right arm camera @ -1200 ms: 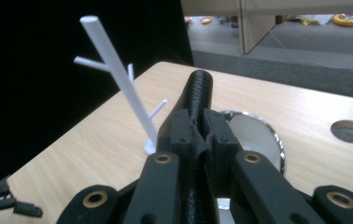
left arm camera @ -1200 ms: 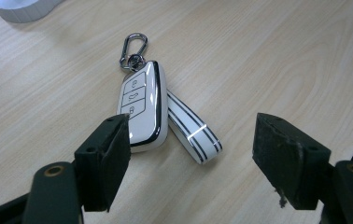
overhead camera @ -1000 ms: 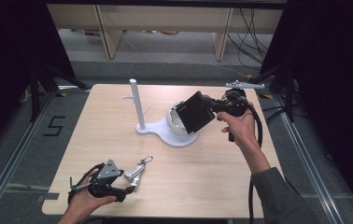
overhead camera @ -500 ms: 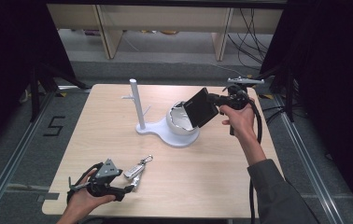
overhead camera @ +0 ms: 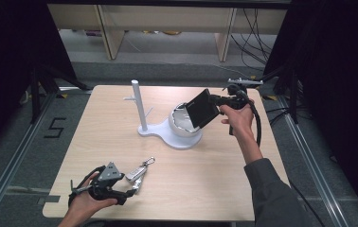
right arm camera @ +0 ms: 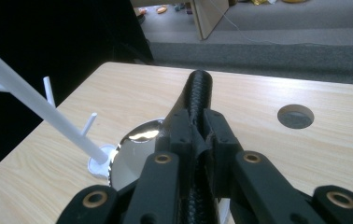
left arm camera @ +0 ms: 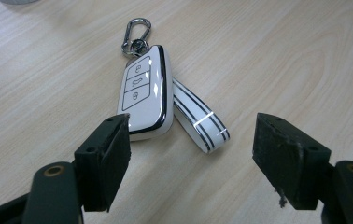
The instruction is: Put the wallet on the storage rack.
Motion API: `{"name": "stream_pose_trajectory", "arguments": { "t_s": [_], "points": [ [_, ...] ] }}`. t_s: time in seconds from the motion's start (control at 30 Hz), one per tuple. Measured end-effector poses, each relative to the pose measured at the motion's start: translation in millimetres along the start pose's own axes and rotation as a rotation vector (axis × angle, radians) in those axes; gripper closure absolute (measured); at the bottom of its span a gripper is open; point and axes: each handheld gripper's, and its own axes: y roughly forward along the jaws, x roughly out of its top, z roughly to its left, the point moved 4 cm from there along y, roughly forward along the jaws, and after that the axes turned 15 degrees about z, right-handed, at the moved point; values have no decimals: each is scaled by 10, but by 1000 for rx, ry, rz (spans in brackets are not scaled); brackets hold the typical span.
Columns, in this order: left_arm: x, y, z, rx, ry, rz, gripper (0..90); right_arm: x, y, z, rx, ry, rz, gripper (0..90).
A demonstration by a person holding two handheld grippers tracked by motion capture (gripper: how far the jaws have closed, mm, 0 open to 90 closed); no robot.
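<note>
A white car key fob (left arm camera: 144, 93) with a carabiner and a striped strap lies flat on the wooden table, near the front left (overhead camera: 138, 172). My left gripper (left arm camera: 193, 154) rests just before it with its jaws wide open; the fob's near end sits by the left jaw, untouched. In the high view the left gripper (overhead camera: 130, 188) lies low on the table in a hand. My right gripper (overhead camera: 217, 100) is shut on a black textured wallet (overhead camera: 201, 109), held tilted above the shiny bowl (overhead camera: 182, 124) of a white stand. The wallet (right arm camera: 198, 88) rises edge-on between the jaws.
The white stand has a tall pole (overhead camera: 138, 106) with short pegs and a flat base (overhead camera: 165, 137) mid-table. A round hole (right arm camera: 295, 116) sits in the tabletop beyond the wallet. Wooden shelving and cables lie behind the table's far edge.
The right hand has shifted slightly toward the far side with the wallet, which stays over the bowl. The left hand and the key fob have not moved.
</note>
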Motion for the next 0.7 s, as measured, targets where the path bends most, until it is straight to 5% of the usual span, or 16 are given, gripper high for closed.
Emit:
{"name": "stream_pose_trajectory", "arguments": {
  "t_s": [0.7],
  "points": [
    [-11,27,1,-12,-3,5,271,82,120,9,31,91,6,839]
  ]
}}
